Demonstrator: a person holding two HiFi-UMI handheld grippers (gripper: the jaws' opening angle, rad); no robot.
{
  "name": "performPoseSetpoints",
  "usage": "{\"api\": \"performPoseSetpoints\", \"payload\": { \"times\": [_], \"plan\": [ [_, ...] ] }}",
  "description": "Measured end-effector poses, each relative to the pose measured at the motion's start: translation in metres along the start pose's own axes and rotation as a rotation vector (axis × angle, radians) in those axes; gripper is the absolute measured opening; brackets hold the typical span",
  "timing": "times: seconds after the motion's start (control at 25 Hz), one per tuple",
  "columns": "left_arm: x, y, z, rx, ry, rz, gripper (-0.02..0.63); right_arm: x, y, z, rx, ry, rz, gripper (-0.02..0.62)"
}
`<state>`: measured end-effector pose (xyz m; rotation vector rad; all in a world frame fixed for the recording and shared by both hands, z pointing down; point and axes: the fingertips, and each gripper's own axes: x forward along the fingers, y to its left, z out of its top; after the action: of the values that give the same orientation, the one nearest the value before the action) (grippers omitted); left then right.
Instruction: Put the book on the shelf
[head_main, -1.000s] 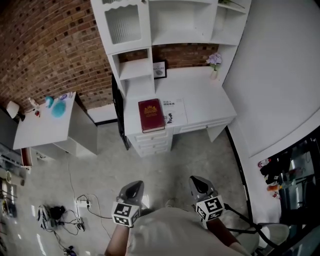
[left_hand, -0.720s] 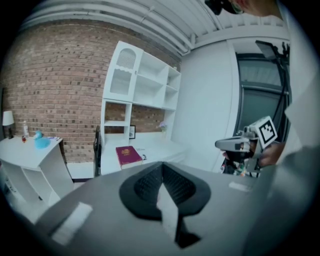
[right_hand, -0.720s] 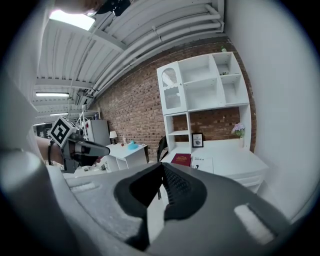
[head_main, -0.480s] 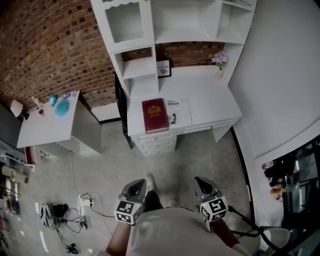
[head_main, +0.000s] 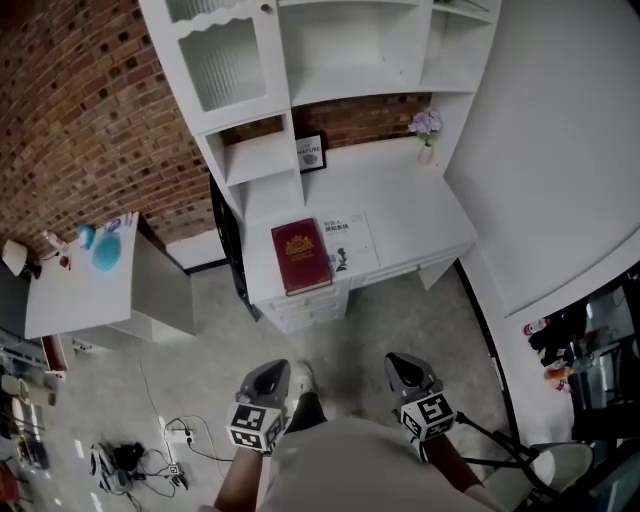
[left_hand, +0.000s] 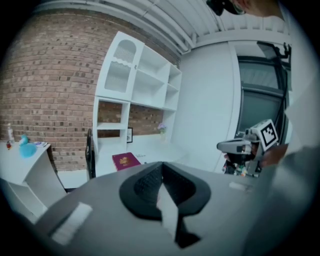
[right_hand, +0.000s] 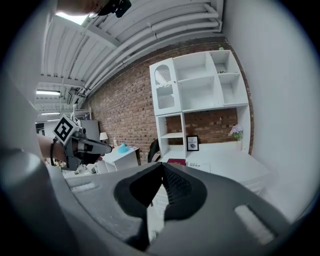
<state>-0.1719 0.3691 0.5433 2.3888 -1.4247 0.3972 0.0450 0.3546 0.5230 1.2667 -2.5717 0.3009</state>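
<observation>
A dark red book with a gold emblem lies flat near the front left corner of the white desk; it also shows small in the left gripper view as the book and in the right gripper view as the book. Above the desk rises the white shelf unit with open compartments. My left gripper and right gripper are low in the head view, well short of the desk, both shut and empty, both pointing towards it.
A sheet of printed paper lies beside the book. A framed picture and a small flower vase stand at the desk's back. A white side table stands left, cables lie on the floor, a white wall runs right.
The desk and shelf have grown larger and shifted in the head view as I move towards them. Both grippers have advanced together, still shut.
</observation>
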Motion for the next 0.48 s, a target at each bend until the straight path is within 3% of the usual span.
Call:
{"api": "performPoseSetpoints", "payload": {
  "times": [0.48],
  "plan": [
    [0.06,0.108,0.031,0.014,0.037,-0.09,0.006,0.116,-0.007,0.032,-0.046,0.091,-0.088,0.002]
  ]
}}
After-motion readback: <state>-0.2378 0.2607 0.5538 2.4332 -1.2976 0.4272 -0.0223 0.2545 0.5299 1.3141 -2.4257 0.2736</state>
